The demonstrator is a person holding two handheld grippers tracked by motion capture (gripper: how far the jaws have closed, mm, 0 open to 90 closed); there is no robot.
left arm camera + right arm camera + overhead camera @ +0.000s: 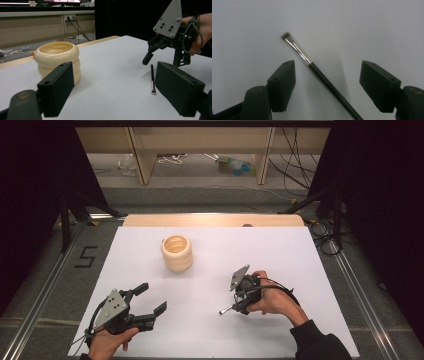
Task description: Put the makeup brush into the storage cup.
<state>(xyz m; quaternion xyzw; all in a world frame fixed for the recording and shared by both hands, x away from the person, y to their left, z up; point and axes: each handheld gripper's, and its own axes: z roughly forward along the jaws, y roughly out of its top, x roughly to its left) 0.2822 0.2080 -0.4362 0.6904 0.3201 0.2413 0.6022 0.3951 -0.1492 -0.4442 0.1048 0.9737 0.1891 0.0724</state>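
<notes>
On the white bench [210,320], a slim makeup brush [317,72] lies flat between the spread jaws of the right gripper [327,82], which points down at it from just above; neither pad touches the dark handle yet, and the metal ferrule and bristle tip stick out beyond the jaws. In the high view the right gripper [239,306] sits near the middle right of the bench with the brush tip [223,311] poking out at its left side. The left gripper [150,301] rests near the front left edge, jaws wide apart and holding nothing, its fingers aimed toward the cream ribbed cup [177,253] that stands upright farther back, well apart from the brush. The likely step in hand is a pinch on the brush handle, perhaps to carry it to the cup. The risk lies in how thin and low the brush is: it lies slantwise across the gap, so as the pads close, one could meet it first and roll or swing it aside rather than trap it. If the pads come down too high, they would close on air above it; too low, and they would scrape the bench. A grip far from the balance point could also let the brush droop or slip once lifted.
</notes>
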